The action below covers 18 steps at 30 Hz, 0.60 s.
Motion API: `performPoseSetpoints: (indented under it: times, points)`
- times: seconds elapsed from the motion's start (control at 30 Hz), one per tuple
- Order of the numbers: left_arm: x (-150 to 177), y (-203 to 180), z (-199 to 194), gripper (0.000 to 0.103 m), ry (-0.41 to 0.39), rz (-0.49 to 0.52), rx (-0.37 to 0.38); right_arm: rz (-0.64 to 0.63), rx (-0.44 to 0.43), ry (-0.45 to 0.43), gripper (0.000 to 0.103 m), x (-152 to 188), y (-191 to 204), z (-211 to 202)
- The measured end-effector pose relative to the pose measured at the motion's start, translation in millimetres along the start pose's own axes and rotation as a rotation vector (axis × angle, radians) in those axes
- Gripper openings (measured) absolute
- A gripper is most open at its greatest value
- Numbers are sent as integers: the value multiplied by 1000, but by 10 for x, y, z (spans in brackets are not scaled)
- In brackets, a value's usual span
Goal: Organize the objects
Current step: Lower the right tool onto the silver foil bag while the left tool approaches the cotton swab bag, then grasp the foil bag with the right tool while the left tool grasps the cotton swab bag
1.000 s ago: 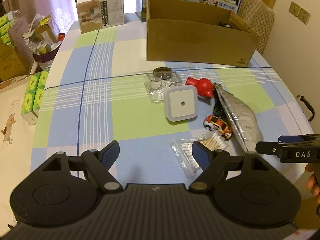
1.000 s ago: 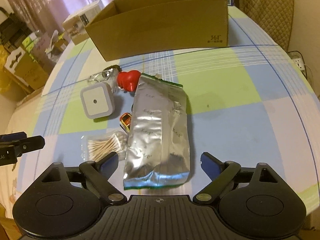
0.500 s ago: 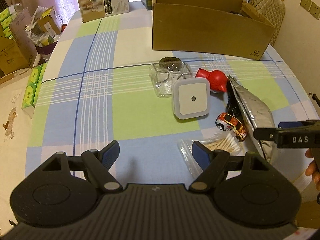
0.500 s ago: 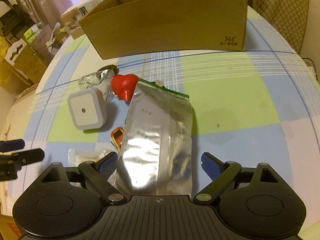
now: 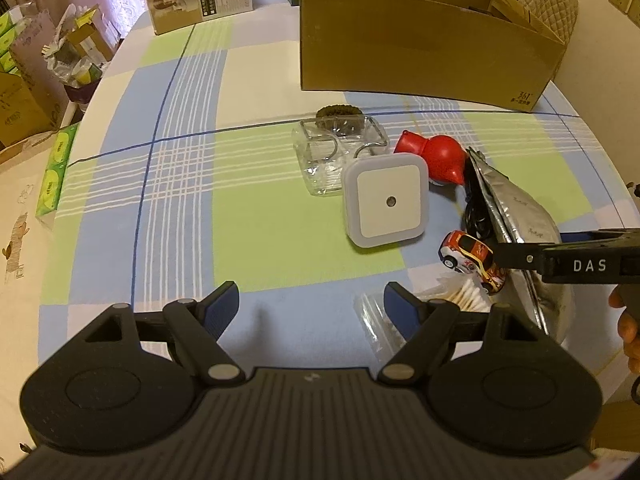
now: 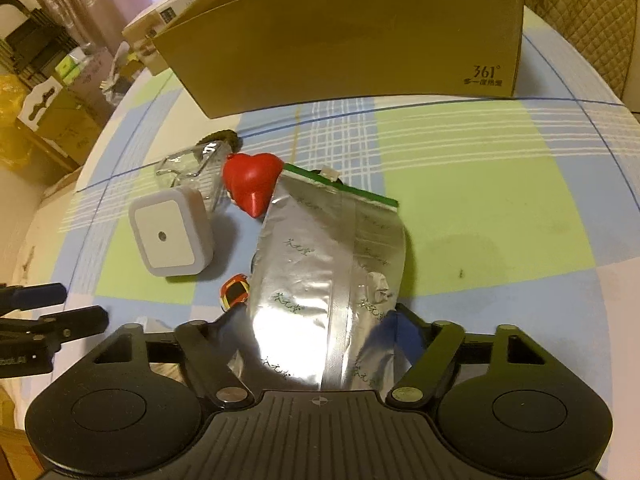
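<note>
Closing our right gripper (image 6: 316,328) on the near end of the foil pouch (image 6: 328,264), which lies on the table (image 6: 480,208) before the cardboard box (image 6: 352,36), we judge it light, crinkly and slippery; our left gripper (image 5: 312,300) hovers open.

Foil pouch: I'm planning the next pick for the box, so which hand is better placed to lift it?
Right. The right gripper has just been closing, with the foil pouch between its fingers. The left gripper is open over bare tablecloth.
</note>
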<state>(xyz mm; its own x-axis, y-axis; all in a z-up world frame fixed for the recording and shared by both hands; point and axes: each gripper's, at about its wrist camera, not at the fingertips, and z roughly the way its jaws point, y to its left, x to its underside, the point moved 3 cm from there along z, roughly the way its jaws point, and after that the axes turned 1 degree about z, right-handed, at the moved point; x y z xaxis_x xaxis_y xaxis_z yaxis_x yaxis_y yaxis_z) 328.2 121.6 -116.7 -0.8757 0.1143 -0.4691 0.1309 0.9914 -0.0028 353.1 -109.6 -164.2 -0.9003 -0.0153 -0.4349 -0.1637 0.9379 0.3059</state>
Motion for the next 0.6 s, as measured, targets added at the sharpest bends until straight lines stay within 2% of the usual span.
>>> performPoseSetpoints:
  times: [0.13,0.33,0.6]
  points:
    - [-24,-41,38,77,3,19,13,-15,-1,-11,47,1,-20,-57]
    - [-27,-148,52,77,-5,74,58,-8,36,-46,46,18,-165,-237]
    - [68,-433,51,77,-21,247,193,54,85,-68,46,151,-428,-520]
